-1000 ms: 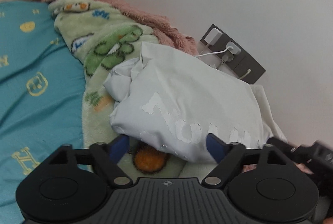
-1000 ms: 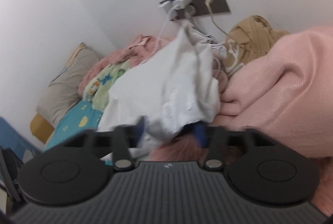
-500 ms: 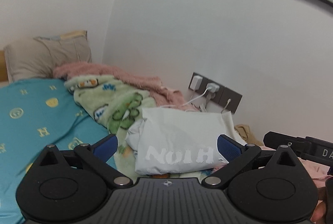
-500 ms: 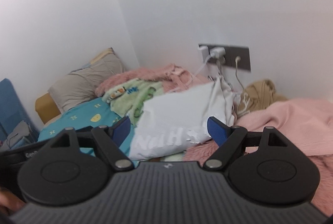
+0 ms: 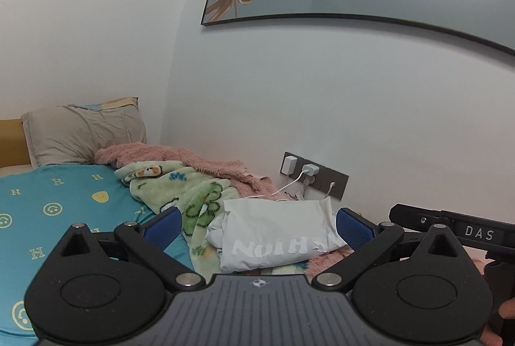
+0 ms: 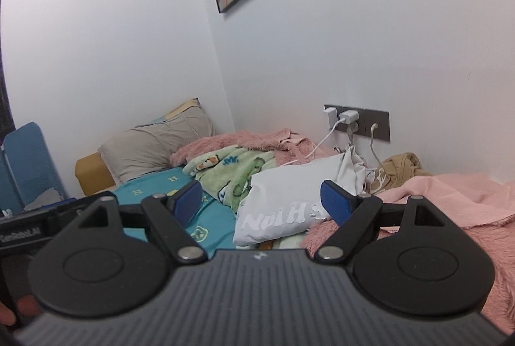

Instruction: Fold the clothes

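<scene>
The left gripper is held nearly level above the bed, its fingers spread wide with nothing between them. The right gripper is held likewise, fingers wide and empty. Beyond both, the folded shirt is seen lying on the green blanket, below the sockets.

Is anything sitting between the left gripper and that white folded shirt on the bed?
Nothing visible. The left gripper, jaws open and empty, looks straight at the white shirt lying on the green blanket, with only open air between them.
</scene>
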### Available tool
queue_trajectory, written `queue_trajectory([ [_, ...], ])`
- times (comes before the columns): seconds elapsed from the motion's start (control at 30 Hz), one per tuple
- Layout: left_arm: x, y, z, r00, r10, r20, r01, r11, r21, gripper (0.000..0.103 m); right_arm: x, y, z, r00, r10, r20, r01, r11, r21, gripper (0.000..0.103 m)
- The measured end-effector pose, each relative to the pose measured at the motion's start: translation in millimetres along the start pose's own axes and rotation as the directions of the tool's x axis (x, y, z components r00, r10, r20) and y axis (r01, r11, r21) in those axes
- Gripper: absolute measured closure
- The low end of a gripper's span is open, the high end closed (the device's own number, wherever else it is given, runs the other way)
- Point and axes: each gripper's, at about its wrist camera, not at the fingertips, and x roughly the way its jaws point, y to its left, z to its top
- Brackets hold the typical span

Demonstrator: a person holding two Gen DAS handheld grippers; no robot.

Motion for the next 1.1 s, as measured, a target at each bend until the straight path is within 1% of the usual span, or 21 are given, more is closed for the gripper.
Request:
queue_trajectory([
  [0.13, -18.5, -3.0, -5.9, 1.000, 0.014, 0.012, -0.014, 1.000, 0.017, 0.000, -11.9, 6.1, -3.6, 1.000, 0.009, 0.011, -0.009, 1.000, -0.025, 0.020],
  [0.3, -34.7, -5.2, -16.0, 0.999, 0.025, 0.029, -0.026, 0.999, 0.024, 0.000, -23.5, 15.0, -9.9, 0.999, 0.016, 0.046, -0.013, 0.997, -0.072, 0.020],
  [0.37, -37.5, -2.6, -21.2, 0.999, 0.015, 0.031, -0.016, 1.000, 0.012, 0.000, -24.9, 19.8, -12.9, 0.998, 0.022, 0.052, -0.017, 0.995, -0.095, 0.020],
  [0.57, -39.5, 5.4, -37.6, 0.999, 0.040, 0.026, -0.040, 0.999, 0.006, 0.000, -25.3, 31.5, -25.9, 0.998, 0.020, 0.063, -0.011, 0.990, -0.142, 0.020],
  [0.83, -40.6, 14.6, -48.0, 0.997, 0.075, 0.017, -0.075, 0.997, 0.029, 0.000, -18.8, 41.8, -44.5, 0.999, 0.013, 0.050, -0.006, 0.989, -0.148, 0.020],
  [1.1, -42.5, 13.7, -52.2, 0.995, 0.089, 0.039, -0.091, 0.995, 0.049, 0.000, -8.9, 41.2, -53.1, 0.999, -0.005, 0.038, 0.011, 0.990, -0.139, 0.020],
])
